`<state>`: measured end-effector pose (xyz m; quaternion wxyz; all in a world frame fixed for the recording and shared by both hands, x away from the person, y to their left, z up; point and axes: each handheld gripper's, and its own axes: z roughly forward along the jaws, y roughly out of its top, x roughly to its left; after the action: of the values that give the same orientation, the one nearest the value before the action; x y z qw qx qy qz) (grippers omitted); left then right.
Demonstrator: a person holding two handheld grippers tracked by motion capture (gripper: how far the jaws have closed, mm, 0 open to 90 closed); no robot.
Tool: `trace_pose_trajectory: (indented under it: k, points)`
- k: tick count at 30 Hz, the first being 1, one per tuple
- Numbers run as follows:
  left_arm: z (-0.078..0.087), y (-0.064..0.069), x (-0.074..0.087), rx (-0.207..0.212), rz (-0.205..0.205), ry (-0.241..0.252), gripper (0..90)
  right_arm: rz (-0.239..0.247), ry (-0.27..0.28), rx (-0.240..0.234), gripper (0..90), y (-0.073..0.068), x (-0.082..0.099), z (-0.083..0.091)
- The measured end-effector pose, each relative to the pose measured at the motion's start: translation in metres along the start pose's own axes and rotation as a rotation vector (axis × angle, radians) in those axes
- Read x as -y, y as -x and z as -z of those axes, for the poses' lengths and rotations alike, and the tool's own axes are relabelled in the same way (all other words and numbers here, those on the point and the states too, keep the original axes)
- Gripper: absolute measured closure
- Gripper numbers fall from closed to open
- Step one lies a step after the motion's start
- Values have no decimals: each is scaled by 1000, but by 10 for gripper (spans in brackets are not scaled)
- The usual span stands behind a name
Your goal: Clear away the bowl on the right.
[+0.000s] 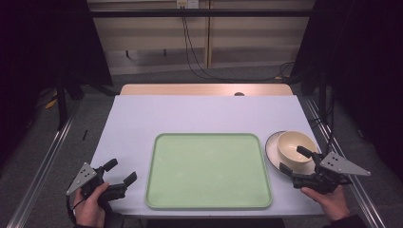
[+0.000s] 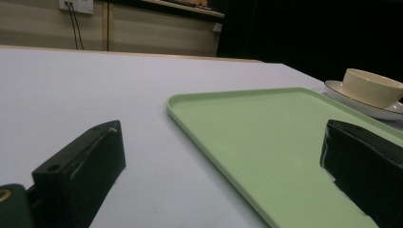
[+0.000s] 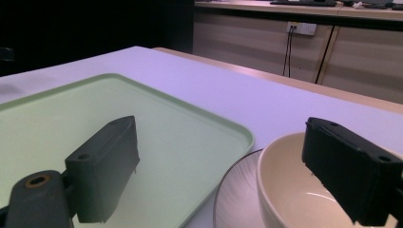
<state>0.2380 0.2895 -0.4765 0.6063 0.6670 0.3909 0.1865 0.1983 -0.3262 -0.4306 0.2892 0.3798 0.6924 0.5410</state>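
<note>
High view: green tray (image 1: 208, 171) between both grippers, left gripper (image 1: 122, 172) and right gripper (image 1: 296, 159) fingers spread, empty.

At the lower left of the high view, the left black two-jaw gripper (image 1: 120, 172) carries a grey three-cornered plate with small dark screw dots on top, and a dark cable loops below the person's left hand (image 1: 90, 205). At the lower right, the right black two-jaw gripper (image 1: 294, 160) bears the same kind of grey plate; the right hand (image 1: 328, 198) ends in a dark sleeve cuff. In both gripper views the jaws are blocky matte black bars with small round holes, and a brass-coloured ring sits at the lower left corner.
</note>
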Motion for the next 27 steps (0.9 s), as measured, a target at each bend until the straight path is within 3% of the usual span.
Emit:
trace_pose_trajectory:
  k: [12,17,19,23,27]
  points:
    - [1,0,0,-3,-5,-1,13,-5,-53,-21,67,1,-1,-3]
    - [1,0,0,0,-10,-7,12,-50,-75,-27,67,4,-1,-3]
    - [1,0,0,1,-6,-4,12,-48,-77,-37,84,5,-2,-2]
    - [1,0,0,0,-5,-1,12,-50,-73,-22,150,9,-6,2]
    - [1,0,0,5,-9,-4,12,-63,-62,4,134,14,-10,6]
